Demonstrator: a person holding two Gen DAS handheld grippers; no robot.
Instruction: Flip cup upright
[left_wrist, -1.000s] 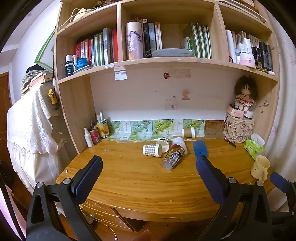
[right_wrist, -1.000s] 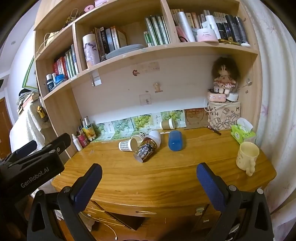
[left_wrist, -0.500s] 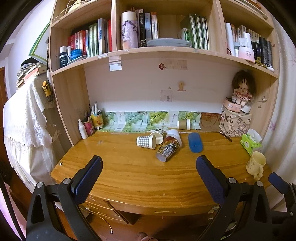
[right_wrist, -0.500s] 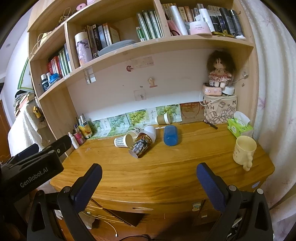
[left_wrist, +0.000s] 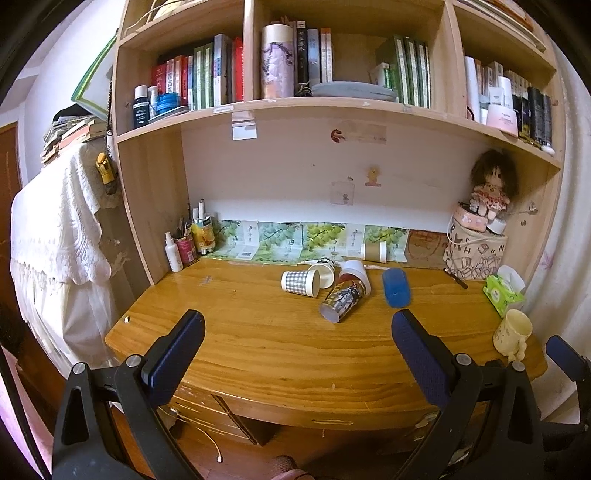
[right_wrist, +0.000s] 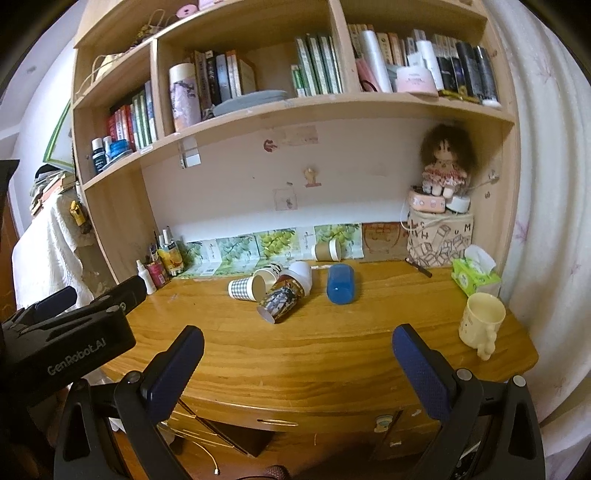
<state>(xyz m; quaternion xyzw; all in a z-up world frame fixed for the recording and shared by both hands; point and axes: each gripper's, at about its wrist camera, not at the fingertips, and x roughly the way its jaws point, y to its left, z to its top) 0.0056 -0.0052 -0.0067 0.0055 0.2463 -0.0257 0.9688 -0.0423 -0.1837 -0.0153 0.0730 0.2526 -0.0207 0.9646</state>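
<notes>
Cups lying toppled toward the desk's back edge, both grippers hanging wide open and empty.

The printed paper cup (left_wrist: 343, 298) is lying on its side, long axis running diagonally, mouth facing the desk's (left_wrist: 280, 343) front edge; it is hiding part of a white cup (left_wrist: 355, 269) behind. A checked cup (left_wrist: 300, 282) and blue cup (left_wrist: 396, 287) are flanking it. The left gripper (left_wrist: 295, 354) and right gripper (right_wrist: 295, 354) are hovering off the front edge.
</notes>
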